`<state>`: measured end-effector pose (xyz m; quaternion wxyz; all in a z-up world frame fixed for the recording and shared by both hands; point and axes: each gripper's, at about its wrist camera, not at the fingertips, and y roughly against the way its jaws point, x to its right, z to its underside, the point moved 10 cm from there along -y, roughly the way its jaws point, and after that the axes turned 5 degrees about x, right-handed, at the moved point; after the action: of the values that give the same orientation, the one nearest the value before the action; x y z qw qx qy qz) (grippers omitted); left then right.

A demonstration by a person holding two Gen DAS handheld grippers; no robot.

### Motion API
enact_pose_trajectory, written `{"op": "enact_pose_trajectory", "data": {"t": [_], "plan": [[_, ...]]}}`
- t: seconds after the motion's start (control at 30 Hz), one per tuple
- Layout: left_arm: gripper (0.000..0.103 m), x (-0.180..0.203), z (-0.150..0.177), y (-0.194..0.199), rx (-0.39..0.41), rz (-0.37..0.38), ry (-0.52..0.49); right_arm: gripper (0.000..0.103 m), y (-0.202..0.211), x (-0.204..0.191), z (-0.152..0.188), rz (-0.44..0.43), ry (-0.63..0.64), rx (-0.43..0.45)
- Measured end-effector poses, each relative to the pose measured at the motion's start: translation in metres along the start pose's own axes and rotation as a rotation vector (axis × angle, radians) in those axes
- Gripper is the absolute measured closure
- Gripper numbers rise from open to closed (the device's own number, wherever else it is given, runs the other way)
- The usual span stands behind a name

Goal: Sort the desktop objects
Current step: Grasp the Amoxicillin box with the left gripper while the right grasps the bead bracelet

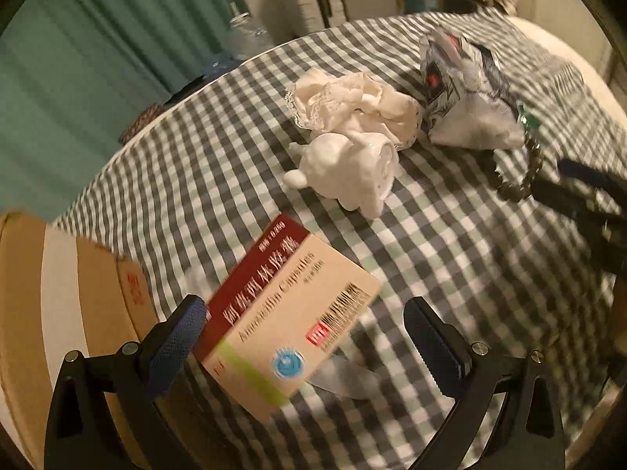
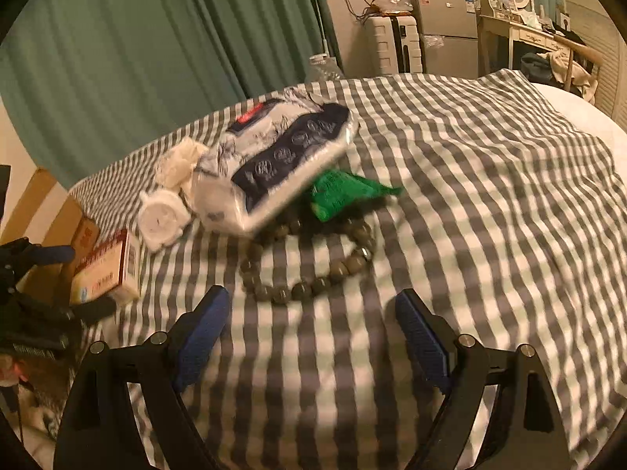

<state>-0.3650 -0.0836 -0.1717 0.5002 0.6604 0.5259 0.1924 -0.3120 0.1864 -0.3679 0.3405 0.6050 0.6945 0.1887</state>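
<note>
Jaws spread on both: left gripper point(image 1: 301, 337) isn't pinching the medicine box point(image 1: 290, 313), which may drop; right gripper point(image 2: 313, 337) may snag the bead bracelet point(image 2: 309, 262).

Right gripper point(image 2: 313, 329): jaws wide apart, nothing between them, over the checked cloth point(image 2: 470, 196).
Beads point(image 2: 309, 258): a ring on the cloth just ahead of the jaws.
Packet point(image 2: 274, 164): lies over the beads' far side, green tassel point(image 2: 345, 194) beside it.
Box point(image 2: 107, 270): far left, at the left gripper point(image 2: 58, 286).
</note>
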Motion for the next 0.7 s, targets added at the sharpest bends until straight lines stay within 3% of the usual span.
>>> {"op": "enact_pose_trajectory", "data": {"t": [0.1,0.2,0.3,0.37,0.43,0.57,0.7], "plan": [[0.0,0.002,0.013,-0.016,-0.049,0.014,-0.059,0.016,-0.014,-0.001,-0.005,0.021,0.017,0.013],[0.0,0.0,0.015,-0.033,-0.075,-0.018,-0.107,0.02,-0.022,-0.003,-0.006,0.055,0.04,0.025],[0.0,0.002,0.014,-0.038,-0.07,0.022,-0.071,0.044,-0.023,0.002,-0.005,0.125,0.081,0.028],[0.004,0.002,0.015,-0.036,-0.061,0.035,-0.061,0.068,-0.021,0.008,-0.006,0.158,0.096,0.027],[0.007,0.005,0.017,-0.031,-0.047,0.044,-0.07,0.084,-0.017,0.016,-0.007,0.163,0.091,0.02],[0.01,0.012,0.024,-0.021,-0.065,0.041,-0.045,0.091,-0.003,0.032,-0.008,0.068,-0.025,-0.011],[0.01,0.029,0.03,0.001,-0.031,0.073,-0.022,0.091,0.019,0.048,-0.01,0.059,-0.08,0.002]]}}
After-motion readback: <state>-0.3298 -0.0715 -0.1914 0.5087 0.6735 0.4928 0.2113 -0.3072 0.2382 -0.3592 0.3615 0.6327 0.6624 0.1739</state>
